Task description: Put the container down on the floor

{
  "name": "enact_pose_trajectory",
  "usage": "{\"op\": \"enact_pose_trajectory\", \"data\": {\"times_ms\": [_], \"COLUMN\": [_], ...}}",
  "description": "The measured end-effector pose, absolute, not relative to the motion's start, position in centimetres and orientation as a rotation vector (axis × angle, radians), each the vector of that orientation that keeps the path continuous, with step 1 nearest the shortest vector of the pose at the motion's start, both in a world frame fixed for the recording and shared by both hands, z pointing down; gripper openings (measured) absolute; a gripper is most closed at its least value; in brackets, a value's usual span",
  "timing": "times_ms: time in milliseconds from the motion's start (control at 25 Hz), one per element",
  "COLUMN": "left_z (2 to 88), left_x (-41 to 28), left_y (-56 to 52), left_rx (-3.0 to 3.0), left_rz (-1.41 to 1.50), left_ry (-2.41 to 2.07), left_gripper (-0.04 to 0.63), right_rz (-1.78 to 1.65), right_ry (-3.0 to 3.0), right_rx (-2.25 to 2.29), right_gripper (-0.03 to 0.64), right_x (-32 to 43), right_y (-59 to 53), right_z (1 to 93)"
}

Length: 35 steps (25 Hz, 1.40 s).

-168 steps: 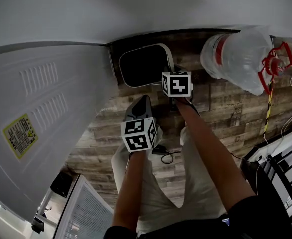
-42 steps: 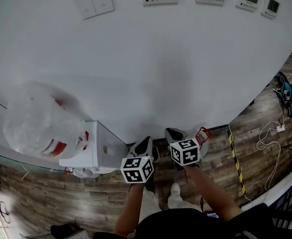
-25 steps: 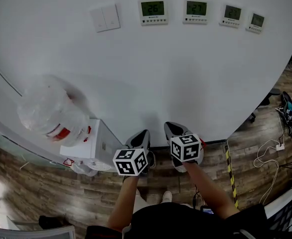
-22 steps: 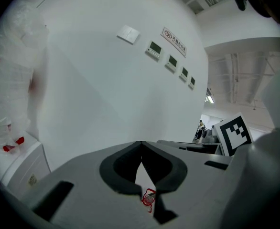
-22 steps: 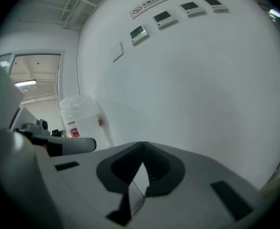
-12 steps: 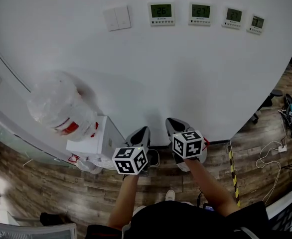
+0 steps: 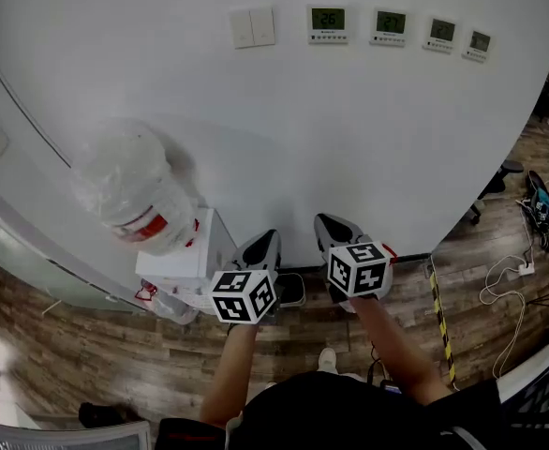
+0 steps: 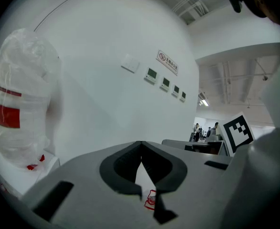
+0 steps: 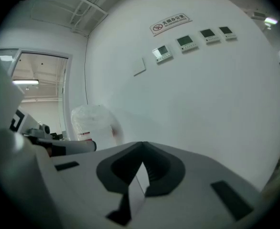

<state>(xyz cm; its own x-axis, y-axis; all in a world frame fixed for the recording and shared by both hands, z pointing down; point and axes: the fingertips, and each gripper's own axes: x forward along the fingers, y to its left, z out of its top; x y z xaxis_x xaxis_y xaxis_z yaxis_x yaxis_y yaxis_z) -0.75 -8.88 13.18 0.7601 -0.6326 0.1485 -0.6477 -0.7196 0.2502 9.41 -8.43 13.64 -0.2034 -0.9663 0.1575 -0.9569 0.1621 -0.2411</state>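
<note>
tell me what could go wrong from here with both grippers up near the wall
1. The big plastic-wrapped bottle sits high on the white dispenser, close to the left gripper. A swing to the left might knock it.
2. Loose cables lie on the floor to the right. A step that way might snag a foot.

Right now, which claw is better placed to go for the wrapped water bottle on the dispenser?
Left, probably. The water bottle stands on the dispenser at the person's left, nearer the left claw than the right claw, and looms larger in the left gripper view. Both claws are shut, empty.
</note>
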Motion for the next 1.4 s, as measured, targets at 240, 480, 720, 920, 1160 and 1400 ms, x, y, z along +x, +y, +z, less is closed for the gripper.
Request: {"op": "enact_pose_trajectory", "data": {"times_ms": [240,480,720,920,1160,1400], "left_z": [11.5,10.8,10.4,10.3,9.9,9.1], "left_x": [-4.5,-8.5,-12.0,-13.9,-14.8,-14.5], "left_y": [-7.0,-5.2,-3.5,-2.2,-0.8,-0.3], "left_rx": [2.708,2.741,2.777,2.779,2.776,2.792], "left_rz": [0.041,0.018,0.002,-0.026,-0.061,-0.077], "left_ry": [-0.964,-0.933,-0.886,-0.844,-0.826,-0.87], "left_gripper": [0.017,0.017,0.017,0.017,0.017,0.017], "right_rz": [-0.419,-0.369,-0.325,-0.32,-0.267,-0.221], "right_ry": [2.341,2.32,2.279,2.251,2.25,2.279], "right_rx": [-1.992,-2.096,-2.132,-2.158,-2.154,-2.118], "right_gripper": [0.029,0.029,0.029,0.029,0.029,0.029], "right_x": [5.7,1.9,-1.9,-4.4,-5.7,-5.7], "right_y": [-6.3,-4.1,-1.8,0.0,1.6,2.0], "right_z": [12.3,12.1,11.2,11.0,10.1,9.3]}}
